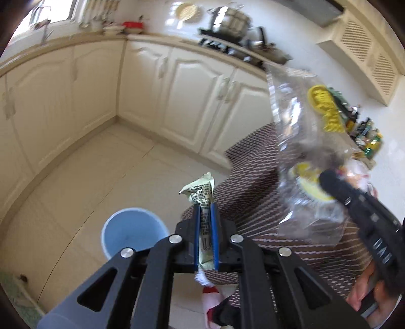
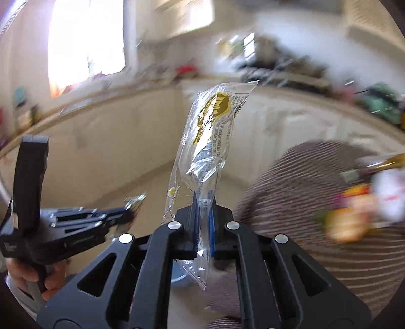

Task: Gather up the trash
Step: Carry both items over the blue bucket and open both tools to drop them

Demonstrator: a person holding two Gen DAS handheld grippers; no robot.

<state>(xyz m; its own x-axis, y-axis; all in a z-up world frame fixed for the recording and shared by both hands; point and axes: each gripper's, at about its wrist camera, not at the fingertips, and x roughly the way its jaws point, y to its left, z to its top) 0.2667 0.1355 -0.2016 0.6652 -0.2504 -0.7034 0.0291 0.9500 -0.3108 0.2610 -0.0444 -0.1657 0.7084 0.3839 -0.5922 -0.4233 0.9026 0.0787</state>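
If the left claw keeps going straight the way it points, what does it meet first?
Probably the floor or the table edge, depth unclear. The left claw, shut on a wrapper, points just past that edge; the bin sits lower left, off its line.

I see cream cabinet doors [image 1: 187, 101] wrapping around a corner under a pale counter [image 1: 157, 40]. On that counter, right of the corner, sits a black stove [image 1: 227, 43] with a steel pot [image 1: 233, 20] on top; left of the corner there is something red [image 1: 133, 25], too blurred to name. Further right of the stove stands a cluster of bottles [image 1: 364, 131]. Below the cabinets lies a pale tiled floor [image 1: 101, 172]. A brown striped cloth [image 1: 255, 182] covers a round surface in front of the cabinets.
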